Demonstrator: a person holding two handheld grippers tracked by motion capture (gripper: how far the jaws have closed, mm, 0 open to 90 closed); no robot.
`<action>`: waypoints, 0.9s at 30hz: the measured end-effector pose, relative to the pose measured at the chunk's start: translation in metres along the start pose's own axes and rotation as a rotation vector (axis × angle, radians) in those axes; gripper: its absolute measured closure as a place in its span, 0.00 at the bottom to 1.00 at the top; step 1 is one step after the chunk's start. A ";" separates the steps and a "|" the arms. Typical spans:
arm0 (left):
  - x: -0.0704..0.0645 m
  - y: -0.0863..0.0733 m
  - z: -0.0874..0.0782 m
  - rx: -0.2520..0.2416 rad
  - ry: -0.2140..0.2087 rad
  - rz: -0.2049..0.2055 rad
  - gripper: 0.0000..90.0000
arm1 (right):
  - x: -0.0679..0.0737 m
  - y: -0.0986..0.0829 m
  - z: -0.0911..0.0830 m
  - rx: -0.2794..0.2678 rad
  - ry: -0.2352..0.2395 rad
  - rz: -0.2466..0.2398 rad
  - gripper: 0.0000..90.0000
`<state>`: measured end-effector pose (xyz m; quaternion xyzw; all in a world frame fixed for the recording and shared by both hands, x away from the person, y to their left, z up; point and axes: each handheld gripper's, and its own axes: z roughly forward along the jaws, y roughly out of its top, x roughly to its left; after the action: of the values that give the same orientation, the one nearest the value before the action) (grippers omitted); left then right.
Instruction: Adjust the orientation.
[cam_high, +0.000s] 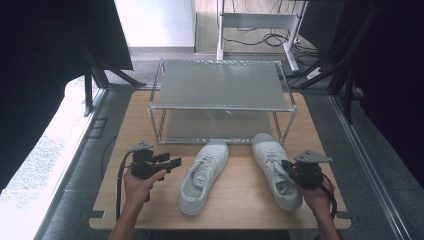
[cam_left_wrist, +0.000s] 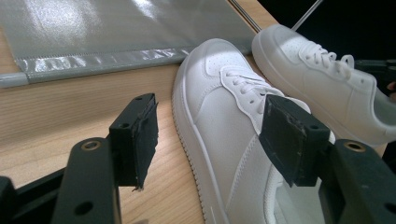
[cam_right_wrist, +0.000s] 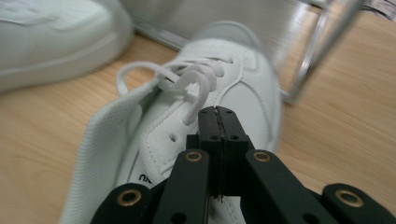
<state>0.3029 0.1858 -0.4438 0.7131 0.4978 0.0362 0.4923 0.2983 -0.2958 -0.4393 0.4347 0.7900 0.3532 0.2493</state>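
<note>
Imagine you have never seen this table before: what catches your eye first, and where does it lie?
Two white shoes, the left shoe and the right shoe, lie side by side on the wooden table, toes toward a metal rack behind them. The left claw stands open beside the left shoe. The right claw is over the right shoe; in the right gripper view its jaws are pressed together above the tongue, seemingly holding nothing.

left gripper (cam_high: 167, 163): black body, grey three-cornered plate on top, black cable looping behind
right gripper (cam_high: 287, 166): black, same grey plate, cable trailing back
jaws: flat black pads, brass-ringed screw holes below
forearms: bare, no sleeves
</note>
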 end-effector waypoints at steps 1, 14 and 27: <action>0.000 0.000 0.000 0.000 0.000 0.002 0.41 | -0.004 -0.002 0.001 0.004 -0.007 0.000 1.00; 0.002 0.000 -0.002 -0.008 0.000 -0.007 0.41 | -0.022 -0.005 -0.019 -0.112 0.046 0.130 0.89; 0.001 0.000 -0.001 -0.001 -0.004 -0.005 0.41 | 0.020 0.011 0.000 0.077 0.144 0.037 0.82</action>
<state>0.3034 0.1875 -0.4439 0.7117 0.4986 0.0336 0.4938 0.2937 -0.2747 -0.4326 0.4320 0.8108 0.3572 0.1683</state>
